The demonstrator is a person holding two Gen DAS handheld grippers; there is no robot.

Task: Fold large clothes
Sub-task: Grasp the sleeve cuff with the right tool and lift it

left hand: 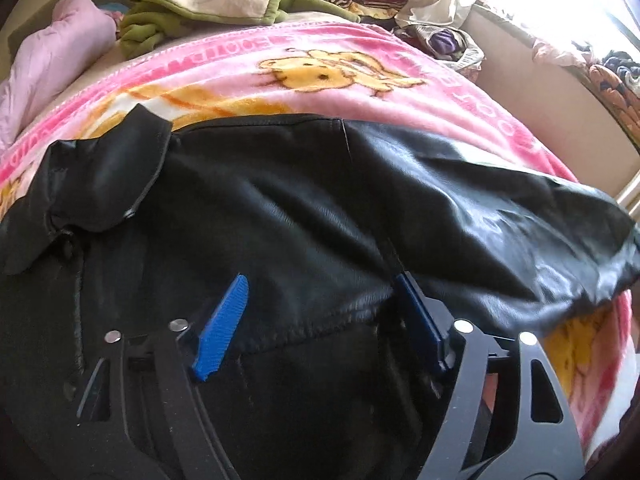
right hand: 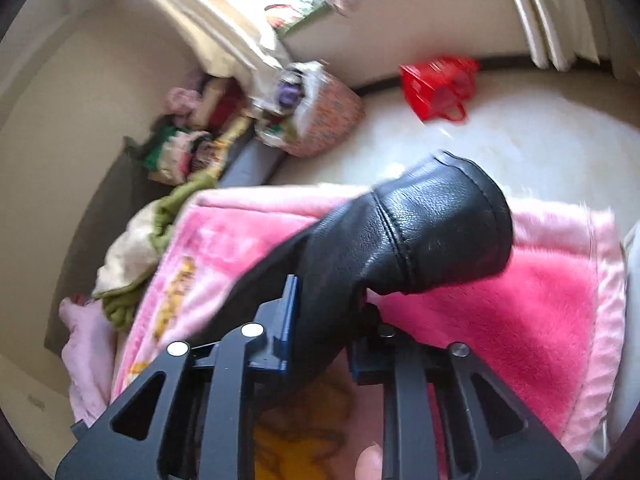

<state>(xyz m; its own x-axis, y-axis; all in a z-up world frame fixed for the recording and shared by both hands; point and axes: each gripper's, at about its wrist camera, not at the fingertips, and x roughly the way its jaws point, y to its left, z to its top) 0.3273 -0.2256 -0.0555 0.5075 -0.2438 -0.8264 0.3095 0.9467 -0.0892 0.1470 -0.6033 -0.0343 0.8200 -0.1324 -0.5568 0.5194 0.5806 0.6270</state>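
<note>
The right gripper [right hand: 326, 320] is clamped on the sleeve [right hand: 404, 236] of the black leather jacket [left hand: 280, 208], cuff end lifted off the pink blanket [left hand: 328, 84]. The left gripper [left hand: 320, 312] stands apart over the jacket's near hem — pads not pressing. Folding looks barely begun: the body lies spread and rumpled on the blanket, collar flipped up, no fold made. Beyond the blanket, piled clothes [left hand: 224, 4].
</note>
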